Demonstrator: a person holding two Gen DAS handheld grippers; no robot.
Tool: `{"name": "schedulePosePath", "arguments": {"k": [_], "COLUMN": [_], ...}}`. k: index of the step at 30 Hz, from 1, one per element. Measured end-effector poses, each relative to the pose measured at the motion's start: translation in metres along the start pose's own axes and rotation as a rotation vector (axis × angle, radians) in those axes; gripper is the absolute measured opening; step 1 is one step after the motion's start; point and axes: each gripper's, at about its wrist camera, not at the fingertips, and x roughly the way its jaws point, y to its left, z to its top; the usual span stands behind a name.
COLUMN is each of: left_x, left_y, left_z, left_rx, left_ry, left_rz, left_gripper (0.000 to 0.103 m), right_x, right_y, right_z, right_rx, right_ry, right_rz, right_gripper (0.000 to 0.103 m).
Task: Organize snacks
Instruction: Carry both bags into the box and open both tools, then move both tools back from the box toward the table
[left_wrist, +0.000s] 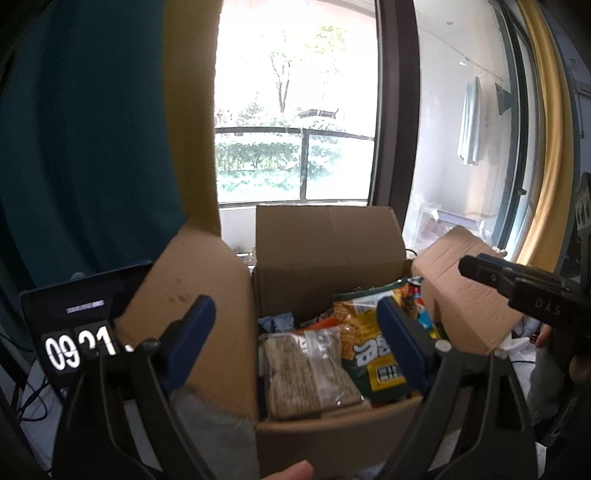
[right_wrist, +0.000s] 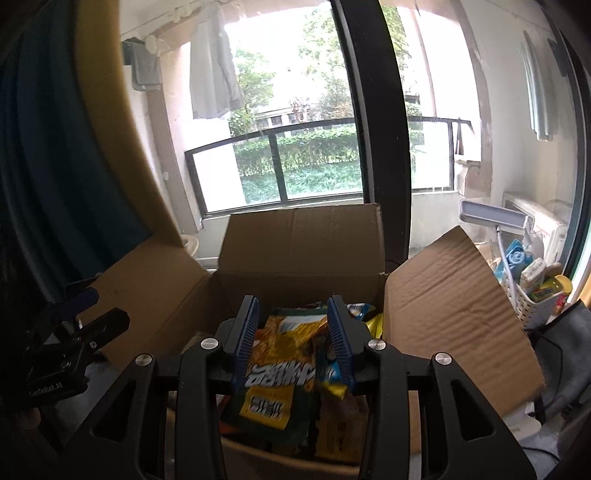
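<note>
An open cardboard box stands in front of me, its flaps turned outward. Inside lie a green and yellow snack bag, a brown packet of crackers and other wrappers. My left gripper is open wide above the near side of the box, with nothing between its blue pads. The right gripper hangs open over the box. The green and yellow bag shows between its pads but lies in the box below them, not pinched. In the left wrist view the right gripper is over the right flap.
A dark screen showing clock digits stands left of the box. A white basket of small items sits to the right of it. Behind the box are a window with a balcony railing and a teal curtain.
</note>
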Motion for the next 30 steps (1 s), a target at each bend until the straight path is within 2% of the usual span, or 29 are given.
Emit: {"name": "schedulePosePath", "arguments": {"k": [9, 17, 20, 21, 23, 24, 30], "left_x": [-0.058, -0.087, -0.093, -0.094, -0.095, -0.095, -0.095], "left_y": [0.014, 0.027, 0.037, 0.042, 0.048, 0.051, 0.073], "left_z": [-0.023, -0.052, -0.068, -0.076, -0.087, -0.093, -0.132], "left_rx": [-0.032, -0.054, -0.086, -0.102, -0.117, -0.124, -0.164], "left_ry": [-0.023, -0.018, -0.005, 0.005, 0.018, 0.025, 0.086], "left_rz": [0.019, 0.032, 0.029, 0.031, 0.035, 0.039, 0.058], "left_gripper": [0.09, 0.09, 0.09, 0.09, 0.09, 0.09, 0.09], "right_x": [-0.04, -0.061, -0.066, -0.068, -0.072, -0.073, -0.061], "right_y": [0.017, 0.032, 0.036, 0.038, 0.045, 0.047, 0.071], "right_z": [-0.023, -0.044, -0.054, -0.058, -0.067, -0.07, -0.101], "right_rx": [0.005, 0.006, 0.036, 0.048, 0.048, 0.046, 0.065], "right_ry": [0.009, 0.032, 0.059, 0.068, 0.071, 0.07, 0.156], "right_rz": [0.017, 0.014, 0.038, 0.048, 0.043, 0.04, 0.066], "right_gripper": [0.041, 0.041, 0.042, 0.043, 0.057, 0.06, 0.065]}}
